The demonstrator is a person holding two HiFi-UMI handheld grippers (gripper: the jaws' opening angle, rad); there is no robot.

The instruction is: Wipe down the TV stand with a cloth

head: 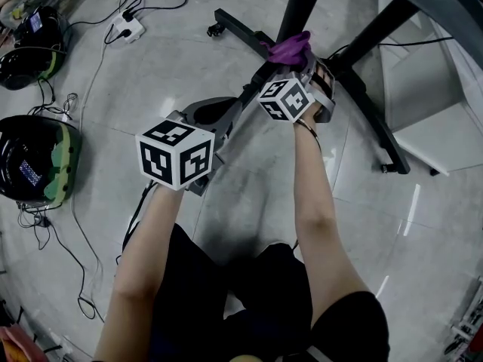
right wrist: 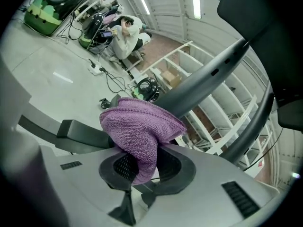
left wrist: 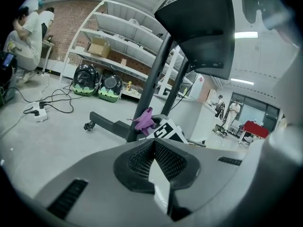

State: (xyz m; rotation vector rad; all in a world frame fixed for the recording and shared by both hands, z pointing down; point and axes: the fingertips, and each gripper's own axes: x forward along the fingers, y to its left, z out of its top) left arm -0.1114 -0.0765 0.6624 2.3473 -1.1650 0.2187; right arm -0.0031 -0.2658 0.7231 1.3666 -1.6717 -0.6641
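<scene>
Floor: a pale grey tiled floor (head: 249,202) is spreading under everything, with black cables trailing along its left edge in the head view.
Shelving: long white metal shelving (left wrist: 128,37) is running along a brick wall in the left gripper view, and seated people are showing at its far left end.
TV stand: a black metal TV stand with castered base legs (head: 241,25) is standing at the far edge of the floor. Its slanted posts are rising out of the head view.
Cloth: a purple fuzzy microfibre cloth (right wrist: 142,126) is lying against the lower part of a post, just above the base leg.
Right gripper: the right gripper (right wrist: 144,164) is reaching forward to the stand. Its jaws are clamping the purple cloth, which is bunching up above them.
Left gripper: the left gripper (left wrist: 154,143) is hovering nearer the person, left of the other one and apart from the stand. Its jaws are pressing together with nothing between them.
Cases: two black-and-green rounded cases (head: 38,164) are sitting by the floor's left edge.
Power strip: a white power strip (head: 127,27) is lying near the floor's far left corner.
</scene>
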